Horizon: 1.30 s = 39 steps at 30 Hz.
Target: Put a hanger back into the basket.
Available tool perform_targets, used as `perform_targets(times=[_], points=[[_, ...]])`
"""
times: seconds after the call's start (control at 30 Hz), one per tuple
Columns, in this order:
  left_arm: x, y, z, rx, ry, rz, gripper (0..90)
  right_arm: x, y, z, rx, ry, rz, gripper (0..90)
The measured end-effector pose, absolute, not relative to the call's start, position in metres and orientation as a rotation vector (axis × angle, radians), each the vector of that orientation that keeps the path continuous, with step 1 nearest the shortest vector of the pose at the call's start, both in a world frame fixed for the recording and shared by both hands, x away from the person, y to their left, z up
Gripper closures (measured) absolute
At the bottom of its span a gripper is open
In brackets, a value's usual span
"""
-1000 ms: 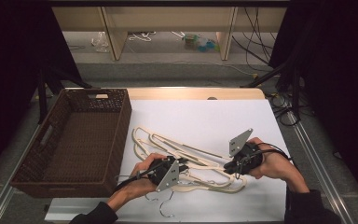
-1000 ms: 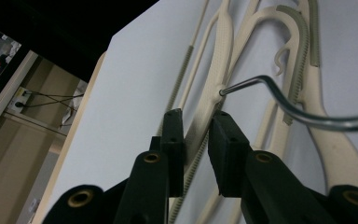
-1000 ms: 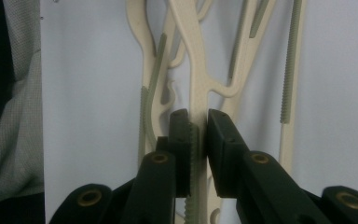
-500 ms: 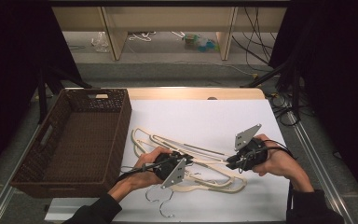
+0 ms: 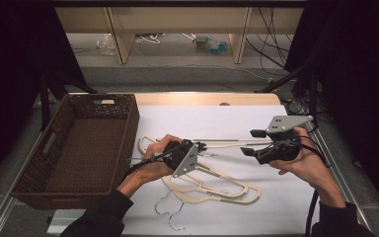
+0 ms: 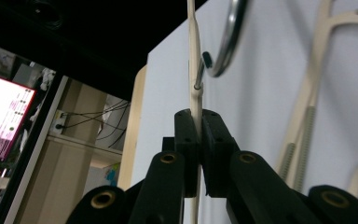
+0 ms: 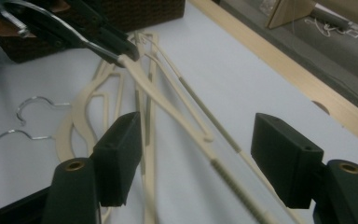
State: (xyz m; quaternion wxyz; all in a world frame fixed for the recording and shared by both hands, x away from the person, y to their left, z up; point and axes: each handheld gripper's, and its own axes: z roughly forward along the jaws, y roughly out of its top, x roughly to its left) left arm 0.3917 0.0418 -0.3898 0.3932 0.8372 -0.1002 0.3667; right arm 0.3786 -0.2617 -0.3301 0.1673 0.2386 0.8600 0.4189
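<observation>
One cream hanger (image 5: 227, 143) is being held off the table (image 5: 227, 118) by the left tool (image 5: 201, 146), whose black pads are pressed together on the hanger's neck just below the metal hook; the left gripper view is showing that pinch edge-on, with the thin cream body (image 6: 195, 100) running straight up between the pads and the chrome hook (image 6: 223, 42) curling off above. From that grip the hanger's long axis is stretching sideways across the table toward the person's right, so its free end is pointing at the right tool (image 5: 250, 142), which is hovering just off that end with its jaws spread wide. In the right gripper view the lifted hanger's bar (image 7: 186, 126) is passing up through the gap between the two open pads without touching either, which suggests the right hand is the one placed to close on the far end next. Several more hangers (image 5: 217, 185) are lying in a loose pile on the white sheet below and between the hands, their hooks facing the near edge. The brown woven basket (image 5: 128, 123) is sitting at the left side of the table, just beside the left hand (image 5: 153, 163), so that hand looks nearer to it.
</observation>
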Motion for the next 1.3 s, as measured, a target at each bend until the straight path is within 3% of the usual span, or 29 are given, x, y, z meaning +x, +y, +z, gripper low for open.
perform_targets(times=[0.23,0.6,0.83,1.3], points=[[0.406,0.049,-0.36,2.11,-0.009,0.834,86.0,0.369,-0.26,-0.326,0.68,2.436,1.199,30.3],[0.403,0.068,-0.337,2.063,0.201,0.655,86.0,0.365,-0.253,-0.351,0.701,2.528,1.153,30.5],[0.4,0.087,-0.326,2.028,0.392,0.44,86.0,0.357,-0.258,-0.369,0.721,2.575,1.161,31.0],[0.383,0.125,-0.303,1.98,0.5,0.306,86.0,0.343,-0.248,-0.416,0.736,2.621,1.129,29.1]])
